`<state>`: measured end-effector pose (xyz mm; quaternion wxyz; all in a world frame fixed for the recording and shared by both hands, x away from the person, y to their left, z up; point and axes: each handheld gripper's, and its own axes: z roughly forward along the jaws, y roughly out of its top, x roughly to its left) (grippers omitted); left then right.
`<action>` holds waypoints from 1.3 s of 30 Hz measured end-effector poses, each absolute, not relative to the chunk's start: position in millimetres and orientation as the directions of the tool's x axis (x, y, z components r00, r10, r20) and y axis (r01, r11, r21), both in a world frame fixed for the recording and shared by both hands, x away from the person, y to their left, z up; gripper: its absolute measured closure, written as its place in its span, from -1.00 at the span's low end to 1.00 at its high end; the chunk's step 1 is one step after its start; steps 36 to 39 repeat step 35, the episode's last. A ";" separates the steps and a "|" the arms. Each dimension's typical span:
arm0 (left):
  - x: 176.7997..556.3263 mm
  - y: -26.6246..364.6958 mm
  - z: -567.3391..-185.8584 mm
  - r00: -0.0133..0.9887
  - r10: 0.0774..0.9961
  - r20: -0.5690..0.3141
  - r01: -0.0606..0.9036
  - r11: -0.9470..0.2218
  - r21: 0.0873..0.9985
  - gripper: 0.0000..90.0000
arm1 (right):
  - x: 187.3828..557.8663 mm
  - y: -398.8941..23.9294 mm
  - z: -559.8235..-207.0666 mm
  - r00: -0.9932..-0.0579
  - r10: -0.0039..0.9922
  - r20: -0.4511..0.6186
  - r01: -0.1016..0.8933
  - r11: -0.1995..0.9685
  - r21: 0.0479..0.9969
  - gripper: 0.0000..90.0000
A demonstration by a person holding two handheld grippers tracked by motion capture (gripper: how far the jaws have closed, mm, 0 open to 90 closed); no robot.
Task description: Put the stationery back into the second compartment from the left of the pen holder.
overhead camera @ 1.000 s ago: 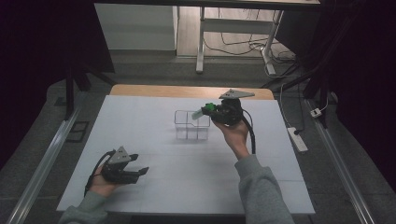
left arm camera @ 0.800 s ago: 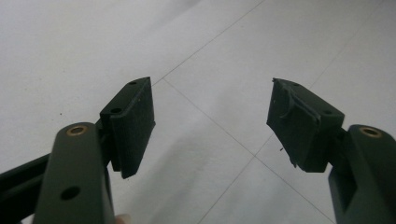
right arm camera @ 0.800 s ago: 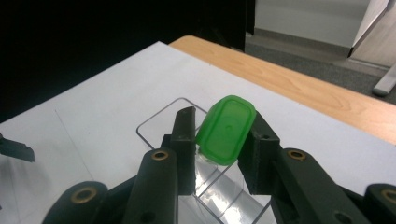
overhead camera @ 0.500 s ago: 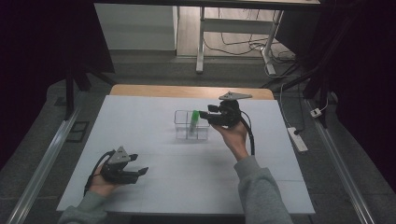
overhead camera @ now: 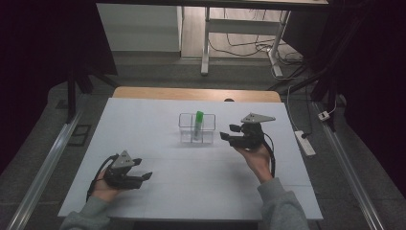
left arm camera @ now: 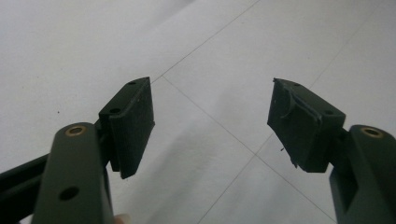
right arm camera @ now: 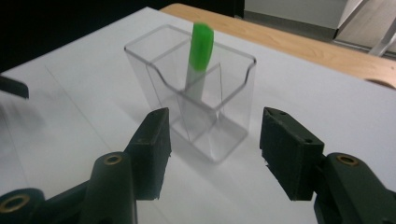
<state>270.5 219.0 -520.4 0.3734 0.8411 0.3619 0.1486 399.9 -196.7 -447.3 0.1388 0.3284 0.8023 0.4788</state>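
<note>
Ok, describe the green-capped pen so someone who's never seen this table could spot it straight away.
Start at the white table and find the clear holder standing near the middle, toward the far edge. The pen stands upright inside it, against the divider. Its bright green cap, poking above the rim, is the one spot of colour on the table.

Both grippers (overhead camera: pixel 229 132) (overhead camera: pixel 144 176) black, brass-ringed screw holes, grey triangular top plates, black cables; grey sleeves (overhead camera: pixel 282 208).
</note>
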 end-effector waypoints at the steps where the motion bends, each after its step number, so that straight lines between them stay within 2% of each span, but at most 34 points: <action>1: 270.6 218.8 -520.6 0.694 0.719 -0.020 0.499 -0.461 0.734 -0.31 | 396.7 -199.4 -449.5 -0.745 0.661 0.087 0.392 0.328 0.860 -0.05; 18: 271.1 219.1 -521.2 0.688 0.725 -0.030 0.507 -0.451 0.734 -0.32 | 349.0 -254.1 -477.1 -0.738 0.671 0.065 0.421 0.383 0.822 -0.11; 30: 271.4 219.3 -521.3 0.687 0.726 -0.033 0.509 -0.448 0.735 -0.32 | 336.5 -277.3 -488.9 -0.742 0.669 0.051 0.423 0.406 0.810 -0.15; 39: 271.3 219.2 -521.2 0.686 0.727 -0.033 0.509 -0.448 0.735 -0.32 | 334.8 -278.5 -489.3 -0.747 0.663 0.045 0.416 0.413 0.810 -0.16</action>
